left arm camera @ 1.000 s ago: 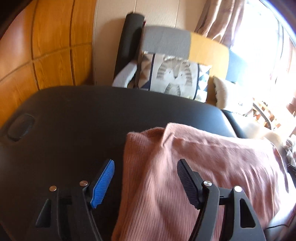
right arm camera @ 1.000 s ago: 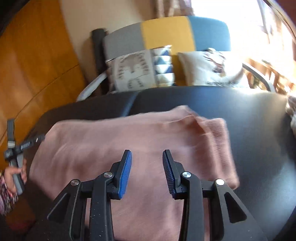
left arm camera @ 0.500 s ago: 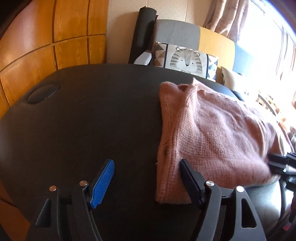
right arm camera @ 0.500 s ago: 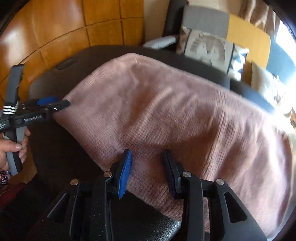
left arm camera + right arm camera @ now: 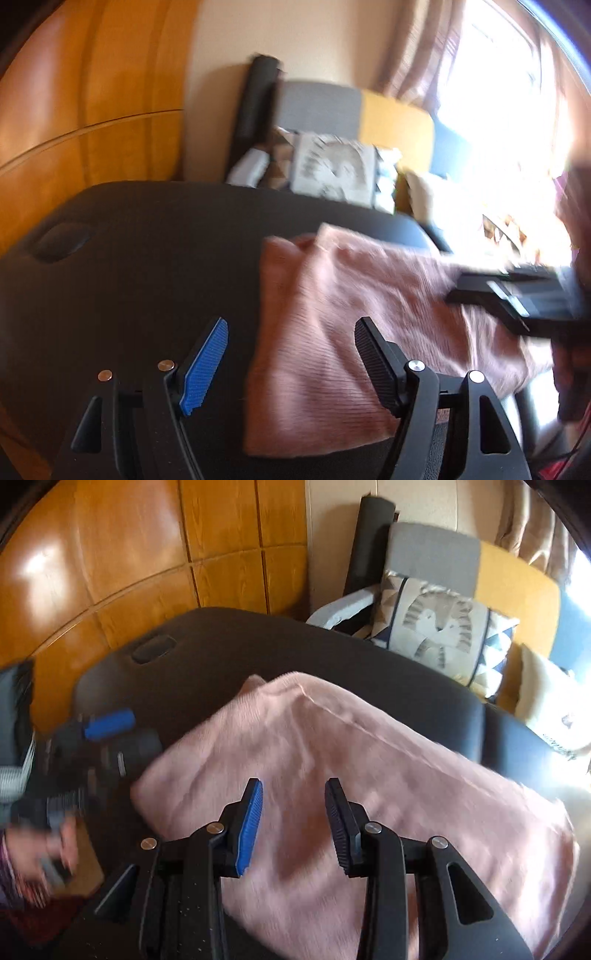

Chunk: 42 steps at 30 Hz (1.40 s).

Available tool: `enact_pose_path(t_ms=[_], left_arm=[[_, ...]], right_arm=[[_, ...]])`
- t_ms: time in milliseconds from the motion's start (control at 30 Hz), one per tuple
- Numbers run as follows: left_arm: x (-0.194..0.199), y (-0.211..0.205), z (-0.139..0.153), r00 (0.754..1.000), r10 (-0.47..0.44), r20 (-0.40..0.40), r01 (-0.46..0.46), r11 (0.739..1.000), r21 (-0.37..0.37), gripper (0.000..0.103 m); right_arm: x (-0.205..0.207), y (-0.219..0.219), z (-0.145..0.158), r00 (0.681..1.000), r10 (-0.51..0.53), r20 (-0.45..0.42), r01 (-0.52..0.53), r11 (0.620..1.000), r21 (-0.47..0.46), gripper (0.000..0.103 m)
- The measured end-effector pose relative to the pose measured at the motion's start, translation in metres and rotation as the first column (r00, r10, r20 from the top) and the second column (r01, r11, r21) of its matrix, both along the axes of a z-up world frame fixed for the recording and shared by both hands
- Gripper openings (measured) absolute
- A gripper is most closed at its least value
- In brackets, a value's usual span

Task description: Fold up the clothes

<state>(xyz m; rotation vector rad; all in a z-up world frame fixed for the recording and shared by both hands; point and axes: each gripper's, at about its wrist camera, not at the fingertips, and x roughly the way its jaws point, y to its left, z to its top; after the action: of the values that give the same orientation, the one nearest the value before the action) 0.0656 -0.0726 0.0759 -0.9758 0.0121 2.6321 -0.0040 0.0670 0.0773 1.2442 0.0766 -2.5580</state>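
While both sets of jaws hover open and empty, the soft, limp pink sweater [image 5: 369, 775] lies folded on the tabletop [image 5: 147, 258], best pinched at an edge.

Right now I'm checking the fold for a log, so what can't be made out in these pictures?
- Left wrist view: the right gripper is motion-blurred; whether it is open or shut cannot be told.
- Right wrist view: the left gripper and the hand are smeared by blur.
- Right wrist view: the pink sweater has its near edge hidden behind the gripper's frame.
- Both views: sleeves and neckline are folded under.
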Motion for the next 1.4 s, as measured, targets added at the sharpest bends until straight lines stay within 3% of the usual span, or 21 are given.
enact_pose_path(t_ms=[133, 200, 300, 367, 500, 667, 800, 933, 1067, 1133, 1300, 1400], left_arm=[[-0.006, 0.023, -0.033, 0.997, -0.027, 0.066, 0.037, 0.988, -0.152, 0.073], [-0.006, 0.017, -0.041, 0.994, -0.032, 0.102, 0.044, 0.992, -0.117, 0.074], [-0.008, 0.001, -0.047, 0.989, -0.03, 0.143, 0.036, 0.999, -0.039, 0.076], [-0.007, 0.004, -0.05, 0.99, -0.055, 0.127, 0.065, 0.995, -0.076, 0.076], [-0.011, 0.001, -0.059, 0.992, -0.045, 0.12, 0.053, 0.997, -0.063, 0.076], [-0.011, 0.002, -0.065, 0.992, -0.046, 0.114, 0.053, 0.997, -0.063, 0.076], [-0.016, -0.012, -0.057, 0.983, -0.076, 0.167, 0.081, 0.996, -0.025, 0.074], [-0.021, -0.032, -0.034, 0.997, -0.022, 0.079, 0.026, 0.998, -0.057, 0.073], [-0.034, -0.04, -0.017, 1.0, 0.019, 0.017, -0.017, 0.993, -0.113, 0.073], [-0.042, -0.036, -0.014, 0.999, 0.0, 0.039, 0.003, 0.997, -0.072, 0.073], [-0.062, 0.021, -0.012, 0.998, -0.064, 0.016, 0.065, 0.992, -0.107, 0.073], [-0.066, 0.055, -0.019, 0.997, -0.078, 0.001, 0.077, 0.986, -0.145, 0.073]], right_arm=[[-0.032, -0.023, -0.011, 0.998, 0.015, 0.055, -0.016, 1.0, 0.014, 0.038], [-0.047, -0.038, -0.019, 0.996, 0.042, 0.084, -0.046, 0.998, 0.048, 0.029], [-0.067, -0.056, -0.033, 0.989, 0.08, 0.125, -0.087, 0.995, 0.049, 0.027], [-0.079, -0.065, -0.038, 0.986, 0.09, 0.143, -0.095, 0.995, 0.033, 0.023], [-0.096, -0.082, -0.05, 0.984, 0.088, 0.155, -0.097, 0.994, 0.047, 0.024], [-0.092, -0.09, -0.054, 0.988, 0.105, 0.109, -0.115, 0.989, 0.088, 0.024], [-0.067, -0.059, -0.023, 0.997, 0.064, 0.044, -0.058, 0.992, -0.116, 0.024], [0.001, -0.018, 0.009, 0.997, 0.018, -0.075, -0.032, 0.981, -0.189, 0.031], [0.059, 0.036, 0.012, 0.989, -0.1, -0.109, 0.082, 0.985, -0.155, 0.031], [0.076, 0.065, 0.003, 0.979, -0.183, -0.091, 0.174, 0.98, -0.095, 0.031], [0.104, 0.14, -0.014, 0.923, -0.379, -0.068, 0.375, 0.925, -0.058, 0.031], [0.11, 0.168, -0.023, 0.895, -0.443, -0.058, 0.441, 0.897, -0.046, 0.031]])
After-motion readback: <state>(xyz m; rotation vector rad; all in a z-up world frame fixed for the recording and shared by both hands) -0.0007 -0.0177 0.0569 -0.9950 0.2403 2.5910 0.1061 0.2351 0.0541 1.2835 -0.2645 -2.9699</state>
